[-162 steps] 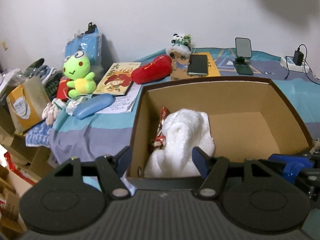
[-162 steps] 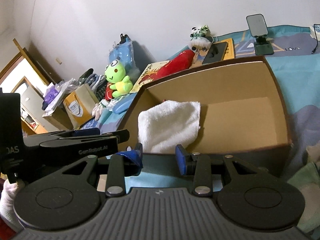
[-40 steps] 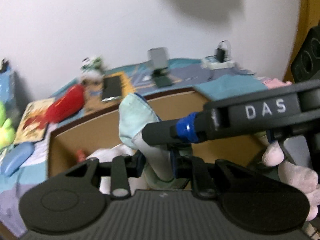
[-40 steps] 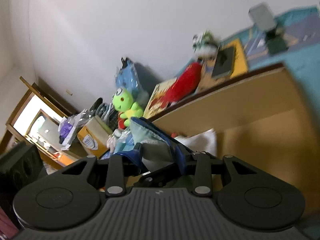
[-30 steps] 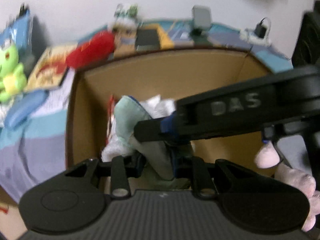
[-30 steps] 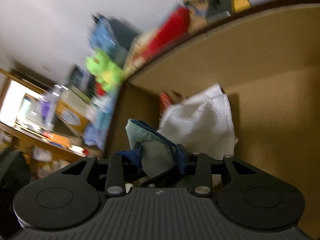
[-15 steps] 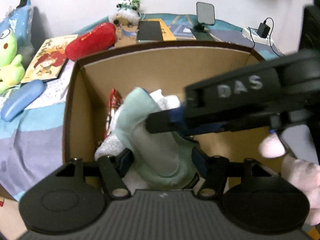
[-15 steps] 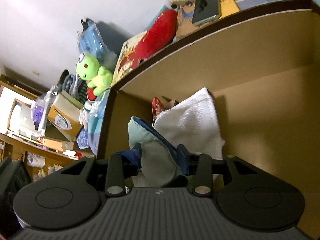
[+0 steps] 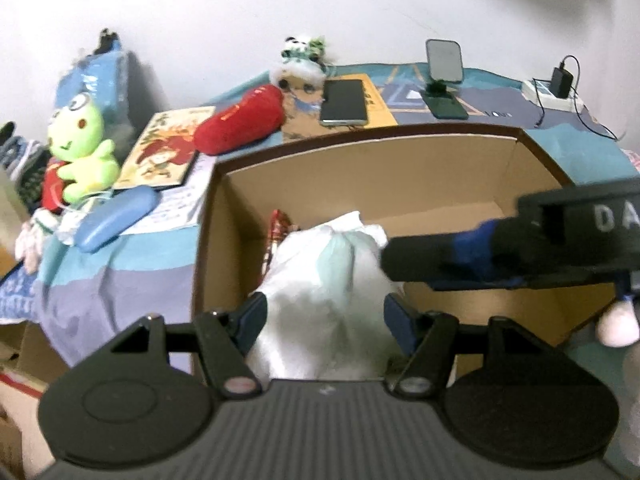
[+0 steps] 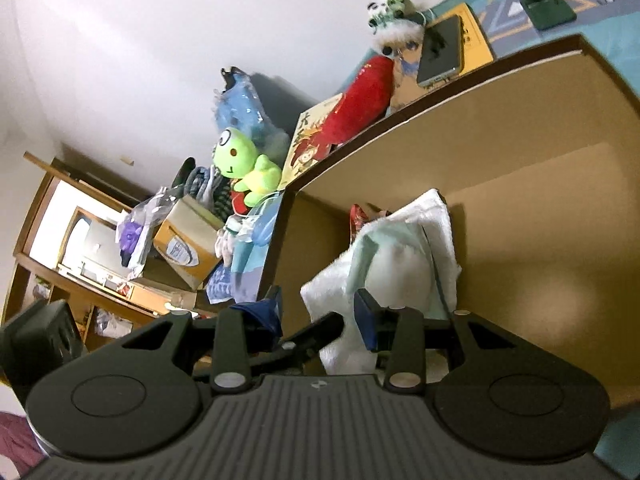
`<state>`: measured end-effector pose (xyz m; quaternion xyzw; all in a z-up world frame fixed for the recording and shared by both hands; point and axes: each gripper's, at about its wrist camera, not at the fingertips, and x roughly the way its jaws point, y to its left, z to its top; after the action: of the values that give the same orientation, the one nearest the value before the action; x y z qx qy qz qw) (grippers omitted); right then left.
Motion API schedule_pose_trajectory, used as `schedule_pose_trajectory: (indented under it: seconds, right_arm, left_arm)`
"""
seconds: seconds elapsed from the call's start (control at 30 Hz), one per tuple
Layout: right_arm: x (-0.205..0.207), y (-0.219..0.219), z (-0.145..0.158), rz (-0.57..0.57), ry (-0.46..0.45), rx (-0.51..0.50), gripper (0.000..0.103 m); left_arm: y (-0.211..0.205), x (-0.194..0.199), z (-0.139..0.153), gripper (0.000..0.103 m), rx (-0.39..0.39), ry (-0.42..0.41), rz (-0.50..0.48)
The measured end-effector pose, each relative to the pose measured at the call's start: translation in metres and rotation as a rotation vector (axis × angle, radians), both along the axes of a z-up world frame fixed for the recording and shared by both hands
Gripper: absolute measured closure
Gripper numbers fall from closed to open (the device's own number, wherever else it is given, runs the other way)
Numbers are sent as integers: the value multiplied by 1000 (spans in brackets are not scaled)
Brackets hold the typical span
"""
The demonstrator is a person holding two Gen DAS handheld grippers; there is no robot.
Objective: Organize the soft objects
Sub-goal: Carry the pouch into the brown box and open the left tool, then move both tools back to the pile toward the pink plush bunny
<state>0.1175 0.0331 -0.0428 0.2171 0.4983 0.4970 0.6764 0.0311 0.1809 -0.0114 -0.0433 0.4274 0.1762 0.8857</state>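
Note:
An open cardboard box [image 9: 360,148] sits on the bed and holds a white towel [image 9: 320,328] at its left end. A pale green cloth [image 9: 340,256] lies blurred on top of that towel. A red snack packet [image 9: 276,228] stands behind them against the box wall. My left gripper [image 9: 325,316] hangs open above the towel's near side and touches nothing. In the right wrist view the right gripper [image 10: 319,314] is also open, and the green cloth [image 10: 396,256] rests on the towel [image 10: 436,216] just beyond its fingertips. The box's [image 10: 440,108] right half is bare cardboard.
Left of the box lie a green frog plush [image 9: 80,136], a blue case [image 9: 116,220], a picture book [image 9: 164,152] and a red plush [image 9: 240,120]. Behind it are a phone [image 9: 344,100], a panda toy [image 9: 300,60], a phone stand [image 9: 442,68] and a power strip [image 9: 556,88].
Both grippers were shut on the pale green cloth and have opened. The cloth now lies on the white towel in the box, and both grippers have drawn up and back from it.

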Motion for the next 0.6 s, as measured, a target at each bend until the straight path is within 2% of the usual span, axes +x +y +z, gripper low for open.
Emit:
schedule_pose_trajectory:
  seconds: [0.3, 0.6]
  right_arm:
    - [-24, -43, 8, 37, -49, 16, 79]
    - [-44, -100, -4, 6, -72, 8, 79]
  left_arm:
    - [-44, -23, 14, 36, 39, -18, 48]
    - [-102, -41, 5, 36, 22, -19, -17]
